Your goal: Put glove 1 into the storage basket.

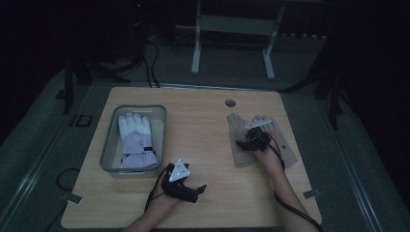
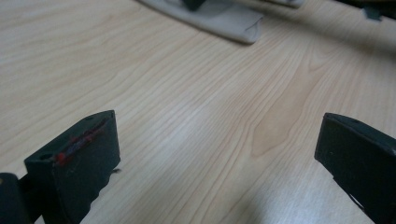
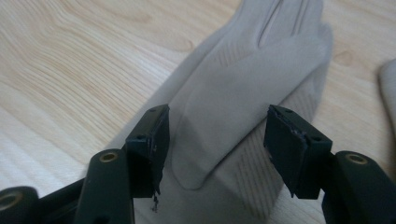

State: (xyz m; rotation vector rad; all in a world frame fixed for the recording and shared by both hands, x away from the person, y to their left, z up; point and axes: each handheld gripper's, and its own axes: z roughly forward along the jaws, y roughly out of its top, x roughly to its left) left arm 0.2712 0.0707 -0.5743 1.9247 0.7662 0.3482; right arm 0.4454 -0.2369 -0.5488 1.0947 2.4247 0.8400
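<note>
A beige glove (image 1: 238, 129) lies flat on the right half of the wooden table (image 1: 203, 125), with a second beige glove (image 1: 286, 145) beside it. My right gripper (image 1: 241, 144) hovers low over the first one. In the right gripper view it (image 3: 217, 140) stands open, jaws on either side of the glove's thumb (image 3: 233, 107), not pinching it. A white and lavender padded glove (image 1: 136, 140) rests in a grey bin (image 1: 109, 140) at the left. My left gripper (image 1: 199, 192) sits near the front edge, open (image 2: 219, 149) over bare wood, nothing between its jaws.
The beige glove's cuff (image 2: 219, 18) lies ahead in the left gripper view. The other glove's edge (image 3: 390, 88) shows at the right of the right gripper view. A cable hole (image 1: 230, 103) sits at the table's back. White frame legs (image 1: 196, 48) stand beyond on the dark floor.
</note>
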